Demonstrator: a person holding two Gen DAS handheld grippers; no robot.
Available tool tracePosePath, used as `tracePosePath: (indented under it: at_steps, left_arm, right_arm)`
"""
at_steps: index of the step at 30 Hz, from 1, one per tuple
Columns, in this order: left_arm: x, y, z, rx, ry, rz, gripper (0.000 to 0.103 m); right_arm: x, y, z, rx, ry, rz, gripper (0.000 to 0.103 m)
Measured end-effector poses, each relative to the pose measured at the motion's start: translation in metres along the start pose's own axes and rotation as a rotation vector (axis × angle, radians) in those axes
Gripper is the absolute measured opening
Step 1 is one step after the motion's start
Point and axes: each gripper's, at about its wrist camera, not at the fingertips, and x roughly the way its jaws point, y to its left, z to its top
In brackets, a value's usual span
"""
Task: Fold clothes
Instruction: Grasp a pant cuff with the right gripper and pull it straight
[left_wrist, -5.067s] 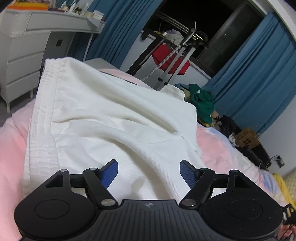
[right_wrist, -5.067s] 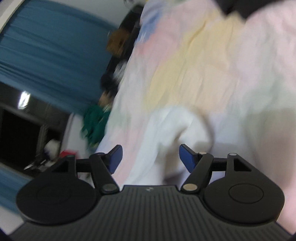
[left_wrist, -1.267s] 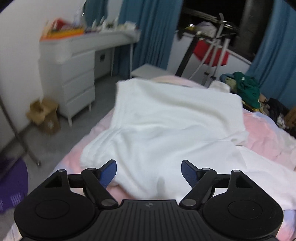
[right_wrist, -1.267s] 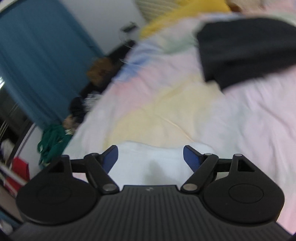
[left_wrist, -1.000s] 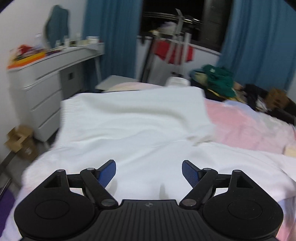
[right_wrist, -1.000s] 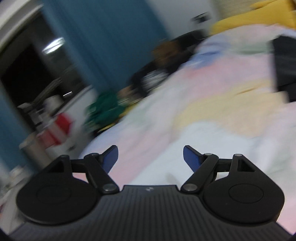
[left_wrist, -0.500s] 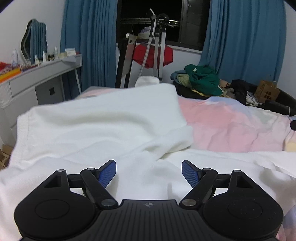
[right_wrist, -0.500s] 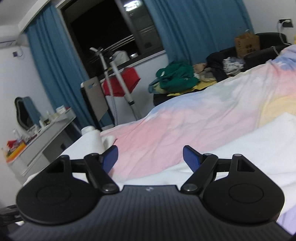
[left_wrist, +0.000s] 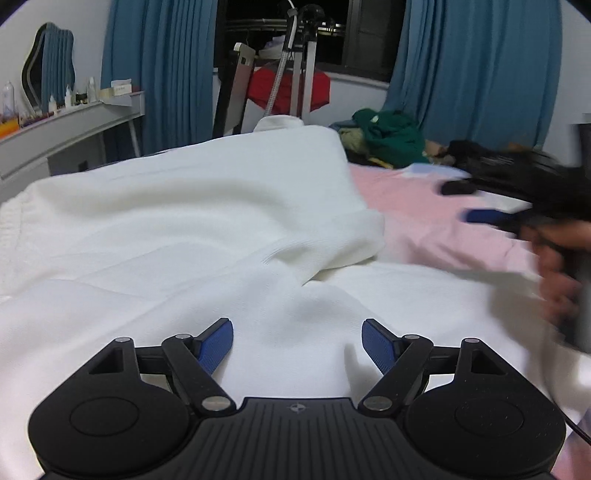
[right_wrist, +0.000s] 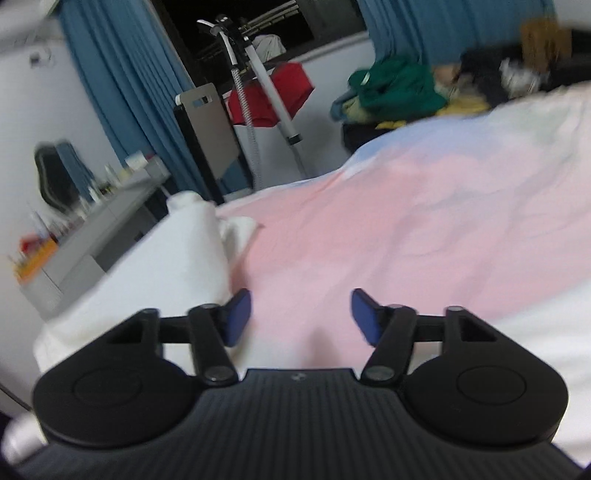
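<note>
White garment (left_wrist: 177, 236) is spread rumpled on the pink bed (left_wrist: 424, 221); both left gripper (left_wrist: 297, 341) and right gripper (right_wrist: 299, 314) are held agape, empty; an edge must be seized next.

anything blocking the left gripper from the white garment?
Nothing visible. The left gripper is open directly over the white garment, fabric between its fingers. The right gripper is off to the side, blurred.
</note>
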Motion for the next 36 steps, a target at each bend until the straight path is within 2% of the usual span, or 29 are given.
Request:
tracePosePath:
  at_steps: [2, 7, 11, 13, 15, 18, 23, 26, 32, 36]
  left_arm:
    - [0.005, 0.005, 0.002, -0.035, -0.006, -0.029, 0.079]
    - [0.021, 0.02, 0.002, -0.136, -0.009, -0.094, 0.08]
    - [0.035, 0.031, 0.002, -0.168, -0.008, -0.124, 0.081]
    - [0.042, 0.034, 0.003, -0.175, -0.017, -0.134, 0.081]
    - [0.046, 0.037, 0.004, -0.185, -0.021, -0.14, 0.081]
    - [0.048, 0.04, 0.005, -0.198, -0.026, -0.15, 0.081]
    - [0.045, 0.044, 0.003, -0.214, -0.038, -0.142, 0.081]
    - [0.042, 0.044, 0.002, -0.21, -0.054, -0.13, 0.081]
    - [0.042, 0.044, 0.005, -0.19, -0.061, -0.114, 0.081]
    - [0.045, 0.044, 0.009, -0.176, -0.056, -0.113, 0.081]
  right_arm:
    - [0.036, 0.0, 0.013, 0.076, 0.014, 0.057, 0.05]
    - [0.127, 0.007, 0.027, 0.214, 0.049, 0.116, 0.05]
    - [0.19, 0.011, 0.029, 0.318, 0.085, 0.153, 0.042]
    - [0.206, 0.014, 0.024, 0.333, 0.084, 0.165, 0.035]
    - [0.209, 0.019, 0.024, 0.293, 0.067, 0.164, 0.018]
    - [0.199, 0.022, 0.031, 0.252, 0.041, 0.146, 0.01]
    - [0.153, 0.023, 0.053, 0.217, -0.069, 0.121, 0.009]
    - [0.126, 0.01, 0.075, 0.196, -0.137, 0.031, 0.009]
    - [0.039, -0.064, 0.12, 0.237, -0.3, -0.158, 0.009]
    - [-0.025, -0.135, 0.124, 0.307, -0.4, -0.335, 0.009]
